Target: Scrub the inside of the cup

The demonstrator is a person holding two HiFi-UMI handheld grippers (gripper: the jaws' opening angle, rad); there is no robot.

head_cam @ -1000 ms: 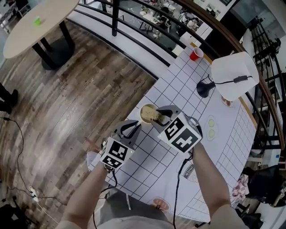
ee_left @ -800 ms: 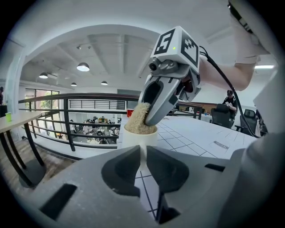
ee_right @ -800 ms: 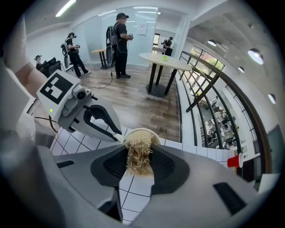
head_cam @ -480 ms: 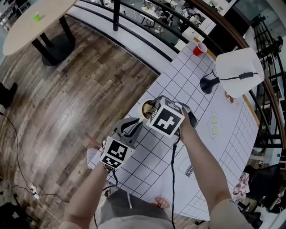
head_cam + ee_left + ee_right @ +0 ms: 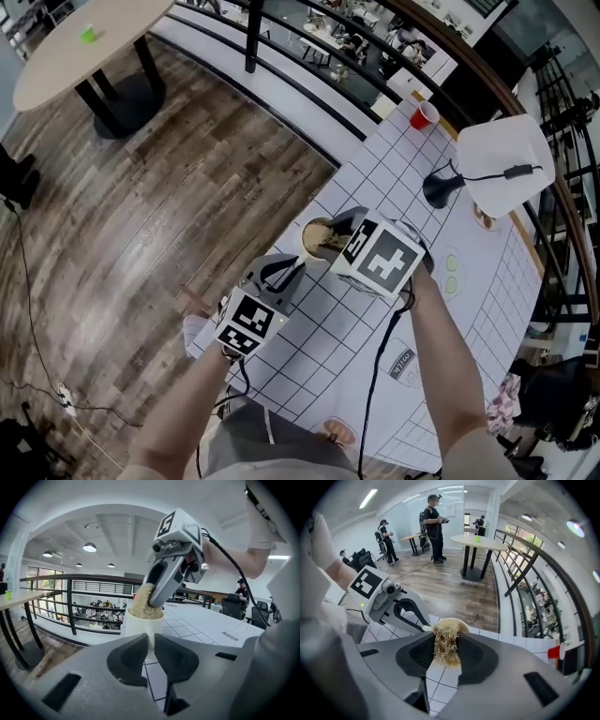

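Observation:
A white cup (image 5: 311, 234) stands near the left edge of the gridded table (image 5: 375, 187). My left gripper (image 5: 292, 268) is shut on a thin white part of the cup's near side, seen between its jaws in the left gripper view (image 5: 150, 641). My right gripper (image 5: 341, 244) points steeply down over the cup, shut on a tan fibrous scrubber (image 5: 445, 645). The scrubber (image 5: 141, 603) sits in the cup's mouth and bulges above the rim of the cup (image 5: 139, 626). The cup's inside is hidden by the scrubber.
A red cup (image 5: 424, 114) stands at the table's far end, and a black lamp base (image 5: 441, 190) with a white shade (image 5: 502, 159) is to the right. Wooden floor drops away left of the table edge. A railing (image 5: 281, 66) and a round table (image 5: 84, 47) lie beyond.
My right gripper shifted left over the cup half a second ago and has since swung back right, baring part of the rim. The left gripper and cup stayed put.

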